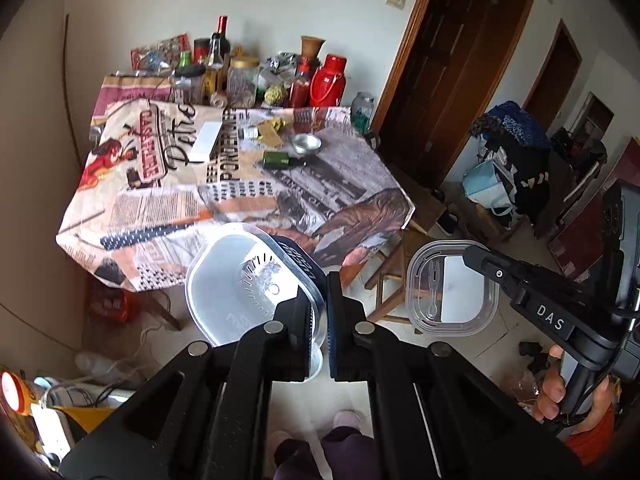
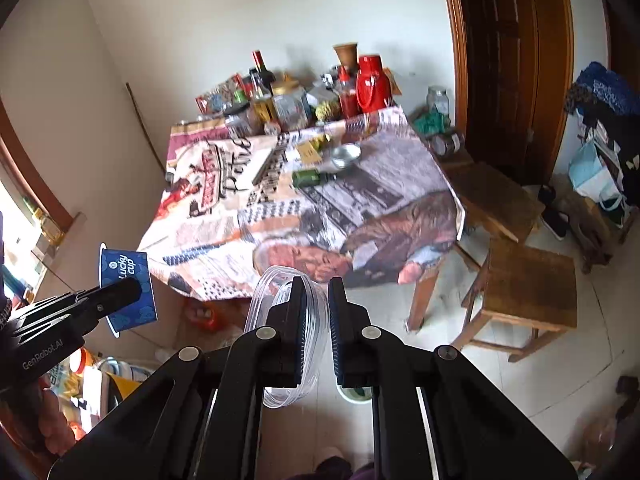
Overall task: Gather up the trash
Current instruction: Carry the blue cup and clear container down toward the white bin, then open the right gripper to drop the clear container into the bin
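Black left gripper is clamped tight on the wall of a blue "lucky cup" paper cup, white inside facing the cam, held in mid-air w/ the table edge behind. Right gripper is nearly closed, pinching a clear plastic lid by its rim, also off the table. On the newsprint tablecloth beyond: green bottle, metal bowl.

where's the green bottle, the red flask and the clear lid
green bottle [image 1: 276, 160], left wrist view, its body
red flask [image 2: 370, 82], right wrist view, its body
clear lid [image 1: 452, 294], left wrist view, its flat middle
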The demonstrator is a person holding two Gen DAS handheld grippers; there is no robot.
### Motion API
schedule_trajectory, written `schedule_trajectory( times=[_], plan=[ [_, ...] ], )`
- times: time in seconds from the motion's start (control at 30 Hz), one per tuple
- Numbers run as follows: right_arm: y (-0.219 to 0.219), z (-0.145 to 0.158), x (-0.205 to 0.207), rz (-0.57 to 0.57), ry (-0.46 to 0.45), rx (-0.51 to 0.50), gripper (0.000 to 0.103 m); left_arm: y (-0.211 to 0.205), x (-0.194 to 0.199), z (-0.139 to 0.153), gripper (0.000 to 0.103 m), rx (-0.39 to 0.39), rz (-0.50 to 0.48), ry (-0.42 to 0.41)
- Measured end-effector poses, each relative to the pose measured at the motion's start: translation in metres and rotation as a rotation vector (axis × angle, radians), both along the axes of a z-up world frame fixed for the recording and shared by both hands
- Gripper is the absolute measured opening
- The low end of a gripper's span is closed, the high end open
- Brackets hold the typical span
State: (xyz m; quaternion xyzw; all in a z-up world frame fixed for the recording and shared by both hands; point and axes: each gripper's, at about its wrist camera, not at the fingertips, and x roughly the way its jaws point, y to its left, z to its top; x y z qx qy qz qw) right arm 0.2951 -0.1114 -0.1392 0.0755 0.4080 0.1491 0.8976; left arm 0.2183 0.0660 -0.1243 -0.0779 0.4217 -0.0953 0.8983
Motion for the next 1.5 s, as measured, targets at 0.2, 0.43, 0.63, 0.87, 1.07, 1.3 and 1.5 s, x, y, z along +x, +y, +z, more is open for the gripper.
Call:
schedule_trajectory(
  times=[0.2, 0.43, 0.63, 0.87, 1.07, 1.3, 1.5],
  plan=[
    [-0.012, -0.041, 0.011, 0.041, 0.076, -0.014, 0.01, -0.014, 0.011, -0.051, 0.005, -0.013, 0.054, 0.125],
    [-0.03, -0.113, 0.026, 0.087, 0.196, -0.049, 0.01, -0.033, 0.024, -0.141, 0.005, -0.024, 0.111, 0.277],
    [-0.036, -0.19, 0.042, 0.137, 0.287, -0.102, 0.01, -0.045, 0.039, -0.23, 0.005, -0.027, 0.149, 0.376],
    [-0.035, -0.295, 0.066, 0.147, 0.372, -0.111, 0.01, -0.048, 0.057, -0.337, 0.005, -0.042, 0.161, 0.466],
    [-0.021, -0.375, 0.085, 0.142, 0.406, -0.117, 0.01, -0.039, 0.07, -0.422, 0.005, -0.045, 0.168, 0.514],
    [0.004, -0.433, 0.101, 0.182, 0.375, -0.115, 0.01, -0.026, 0.078, -0.495, 0.005, -0.071, 0.187, 0.552],
    [0.012, -0.464, 0.107, 0.174, 0.419, -0.149, 0.053, -0.028, 0.09, -0.539, 0.005, -0.099, 0.173, 0.584]
  ],
)
